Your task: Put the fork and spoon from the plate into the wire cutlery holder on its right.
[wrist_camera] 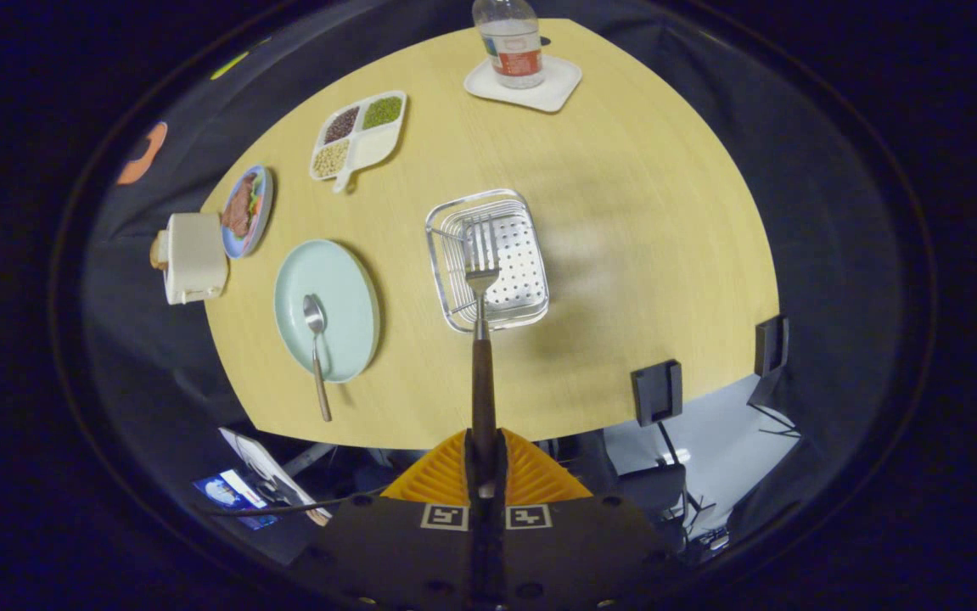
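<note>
Even overhead light fell on the table (624,255); shadows were soft, edges bowed by fisheye, corners dim.

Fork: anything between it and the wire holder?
Nothing visible. The tool is shut on the fork, whose tines hang over the open wire holder. The spoon lies on the plate, off that path.

Pale green plate (331,293); silver fork (481,280), dark brown handle; yellow wood-grain table (624,238); silver wire holder (488,259).

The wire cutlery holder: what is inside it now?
The wire cutlery holder shows a perforated bottom; the fork, clamped in the gripper, hangs above it. The fork's tines cover part of the bottom.
</note>
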`<state>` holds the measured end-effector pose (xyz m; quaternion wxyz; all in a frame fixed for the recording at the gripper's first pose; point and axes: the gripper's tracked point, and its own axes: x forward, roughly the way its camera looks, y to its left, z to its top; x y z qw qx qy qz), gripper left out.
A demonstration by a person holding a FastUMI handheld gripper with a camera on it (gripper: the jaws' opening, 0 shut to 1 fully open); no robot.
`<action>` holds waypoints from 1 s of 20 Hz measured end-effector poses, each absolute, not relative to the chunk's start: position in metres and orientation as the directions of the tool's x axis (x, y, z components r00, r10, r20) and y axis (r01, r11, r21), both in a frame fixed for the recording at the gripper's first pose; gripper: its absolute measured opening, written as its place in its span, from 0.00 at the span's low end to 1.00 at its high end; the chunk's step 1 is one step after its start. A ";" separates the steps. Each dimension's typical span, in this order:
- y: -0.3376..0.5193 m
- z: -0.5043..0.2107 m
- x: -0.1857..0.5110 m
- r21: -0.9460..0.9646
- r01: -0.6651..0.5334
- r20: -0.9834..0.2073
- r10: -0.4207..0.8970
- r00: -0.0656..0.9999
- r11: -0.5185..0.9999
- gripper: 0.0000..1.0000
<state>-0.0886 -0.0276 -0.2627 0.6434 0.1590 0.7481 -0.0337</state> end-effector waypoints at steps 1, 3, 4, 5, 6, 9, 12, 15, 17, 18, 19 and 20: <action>-0.030 -0.269 -0.086 0.145 0.298 -0.973 0.191 -0.131 0.943 0.01; -0.031 -0.274 -0.077 0.146 0.325 -0.972 0.196 -0.127 0.935 0.02; -0.029 -0.276 -0.075 0.155 0.337 -0.971 0.207 -0.123 0.929 0.05; -0.030 -0.274 -0.073 0.156 0.345 -0.971 0.207 -0.117 0.926 0.10; -0.031 -0.273 -0.069 0.156 0.353 -0.972 0.206 -0.109 0.922 0.18; -0.030 -0.269 -0.067 0.149 0.346 -0.980 0.185 -0.073 0.926 0.40; -0.036 -0.252 -0.063 0.103 0.277 -0.994 0.107 0.004 0.955 0.64; -0.026 -0.220 -0.046 0.063 0.190 -0.988 0.034 0.152 0.980 0.89; -0.004 -0.197 -0.038 0.067 0.126 -0.971 0.036 0.234 0.990 0.89; 0.011 -0.190 -0.036 0.075 0.097 -0.963 0.047 0.264 0.992 0.89; 0.029 -0.188 -0.038 0.092 0.074 -0.959 0.069 0.276 0.993 0.89; 0.051 -0.187 -0.042 0.124 0.060 -0.957 0.104 0.270 0.990 0.89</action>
